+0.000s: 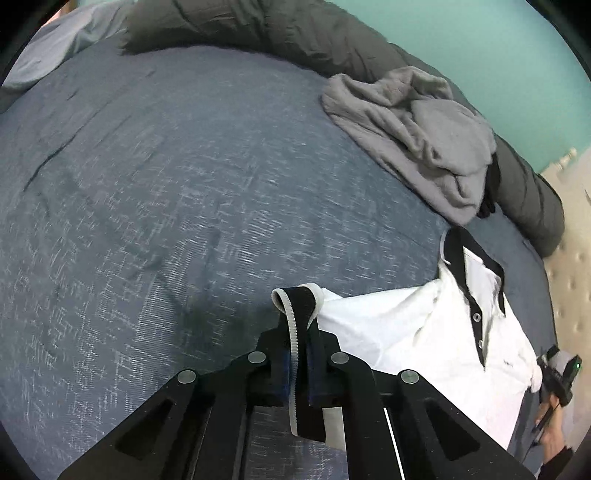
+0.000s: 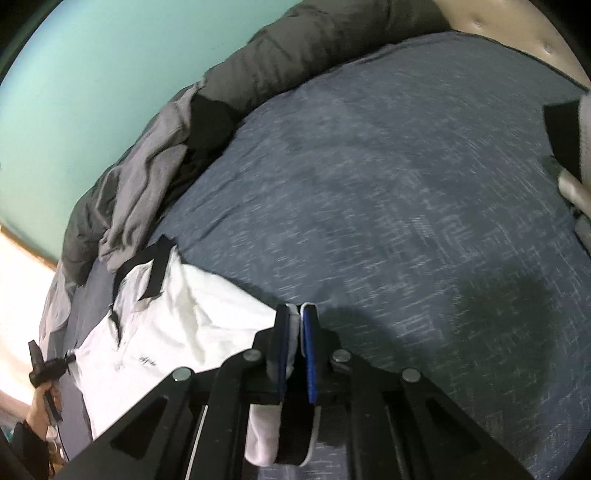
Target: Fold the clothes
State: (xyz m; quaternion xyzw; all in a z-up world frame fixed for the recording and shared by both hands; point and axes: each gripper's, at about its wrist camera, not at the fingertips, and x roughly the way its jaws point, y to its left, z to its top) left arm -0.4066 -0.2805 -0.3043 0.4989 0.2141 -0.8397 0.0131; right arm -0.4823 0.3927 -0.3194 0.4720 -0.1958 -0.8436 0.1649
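A white polo shirt (image 1: pixel 413 325) with a black collar and button placket lies on the blue-grey bed cover (image 1: pixel 184 192). My left gripper (image 1: pixel 298 325) is shut on one black-trimmed sleeve cuff (image 1: pixel 295 299) of the shirt. My right gripper (image 2: pixel 295 325) is shut on the other sleeve (image 2: pixel 293 332); the shirt (image 2: pixel 192 317) spreads away to its left. In the left wrist view the other gripper (image 1: pixel 557 373) shows small at the far right, in the right wrist view at the far left (image 2: pixel 48 369).
A crumpled grey garment (image 1: pixel 413 133) lies at the back of the bed, also in the right wrist view (image 2: pixel 147 184). A dark grey duvet (image 1: pixel 295 33) is rolled along the teal wall (image 1: pixel 480 44). A beige padded headboard (image 1: pixel 569 266) edges the bed.
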